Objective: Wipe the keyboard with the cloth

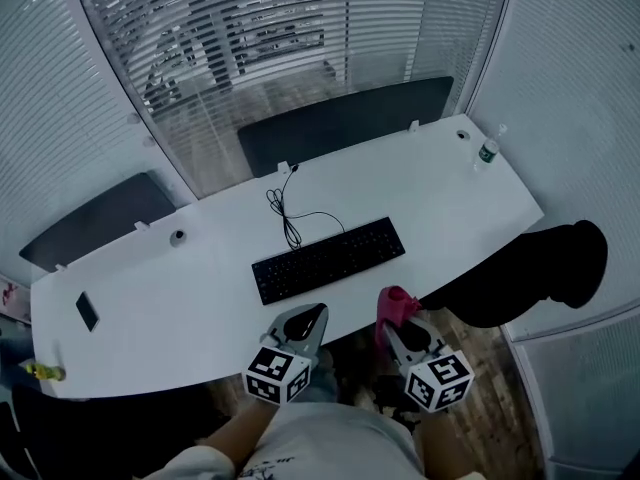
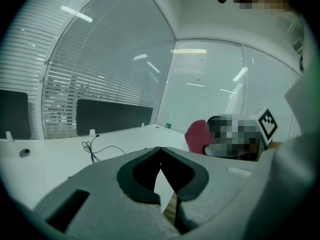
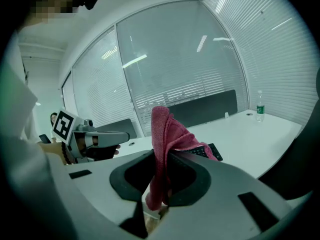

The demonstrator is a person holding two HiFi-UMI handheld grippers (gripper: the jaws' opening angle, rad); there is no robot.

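A black keyboard (image 1: 328, 259) lies on the white desk (image 1: 180, 298), its cable curling toward the back. Both grippers hover off the desk's near edge, close to the person's body. My right gripper (image 1: 393, 313) is shut on a pink cloth (image 1: 396, 304); in the right gripper view the cloth (image 3: 165, 139) stands up between the jaws and hides part of the keyboard (image 3: 206, 151). My left gripper (image 1: 311, 319) is shut with nothing in it; its jaws (image 2: 161, 164) meet at the tips. The cloth (image 2: 197, 135) shows at the right of the left gripper view.
A black phone (image 1: 87, 311) lies on the desk's left part, a yellow object (image 1: 40, 371) at the left end, a water bottle (image 1: 488, 151) at the far right. Dark divider panels (image 1: 345, 120) line the back. A black chair (image 1: 530, 276) stands at right.
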